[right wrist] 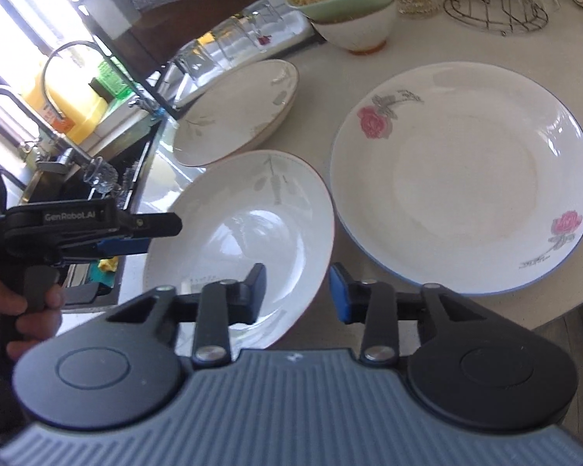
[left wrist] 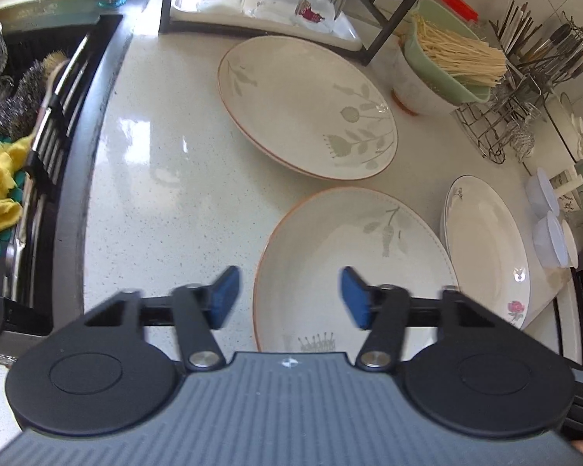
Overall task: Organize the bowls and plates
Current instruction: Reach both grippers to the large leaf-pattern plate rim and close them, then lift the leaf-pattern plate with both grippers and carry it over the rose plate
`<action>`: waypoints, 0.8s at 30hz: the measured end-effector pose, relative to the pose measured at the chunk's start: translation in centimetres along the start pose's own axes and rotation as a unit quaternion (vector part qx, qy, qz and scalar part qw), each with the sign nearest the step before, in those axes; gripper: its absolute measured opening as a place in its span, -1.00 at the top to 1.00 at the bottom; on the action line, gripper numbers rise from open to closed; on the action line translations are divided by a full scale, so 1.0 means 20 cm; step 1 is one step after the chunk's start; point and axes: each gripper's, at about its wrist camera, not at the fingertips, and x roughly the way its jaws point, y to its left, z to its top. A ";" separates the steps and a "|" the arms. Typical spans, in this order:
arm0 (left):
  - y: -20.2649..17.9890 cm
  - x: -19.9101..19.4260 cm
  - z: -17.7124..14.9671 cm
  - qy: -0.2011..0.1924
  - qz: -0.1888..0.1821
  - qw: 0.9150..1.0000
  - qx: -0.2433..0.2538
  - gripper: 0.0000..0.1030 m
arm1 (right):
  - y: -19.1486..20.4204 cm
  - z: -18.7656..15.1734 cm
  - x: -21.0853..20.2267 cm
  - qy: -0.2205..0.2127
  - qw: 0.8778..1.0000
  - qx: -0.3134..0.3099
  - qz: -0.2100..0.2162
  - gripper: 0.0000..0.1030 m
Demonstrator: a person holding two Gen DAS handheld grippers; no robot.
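Both grippers straddle opposite rims of the near leaf-patterned plate (right wrist: 245,225) on the worktop (left wrist: 167,194), jaws part open, gripping nothing: left gripper (left wrist: 289,297), right gripper (right wrist: 297,291).

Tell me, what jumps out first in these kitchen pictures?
Three big plates crowd the pale counter: the nearest leaf-patterned plate has a hand-held gripper at each side, left and right straddling its rim. A rose plate lies beside it, and a green bowl of noodles sits behind.
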 end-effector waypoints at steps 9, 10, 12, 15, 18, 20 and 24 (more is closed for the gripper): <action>0.04 0.09 0.03 0.020 -0.021 1.000 0.008 0.26 | -0.04 -0.01 0.09 0.016 0.999 0.043 0.000 0.65; 0.04 0.10 0.03 0.022 -0.024 0.999 0.009 0.26 | -0.04 -0.01 0.10 0.017 0.999 0.049 0.001 0.66; 0.05 0.11 0.03 0.025 -0.031 0.999 0.010 0.26 | -0.05 0.00 0.10 0.017 0.998 0.054 0.001 0.70; 0.06 0.11 0.04 0.032 -0.043 0.999 0.004 0.25 | -0.05 0.00 0.09 0.018 0.998 0.056 0.001 0.70; 0.05 0.08 0.08 0.038 -0.051 0.998 -0.003 0.25 | -0.04 0.01 0.07 0.020 0.998 0.062 0.002 0.69; 0.04 0.05 0.11 0.041 -0.055 0.998 -0.005 0.25 | -0.03 0.03 0.04 0.019 0.998 0.066 0.006 0.69; -0.02 0.00 0.16 0.041 -0.054 0.998 0.003 0.25 | -0.03 0.08 -0.01 0.012 0.998 0.061 0.012 0.69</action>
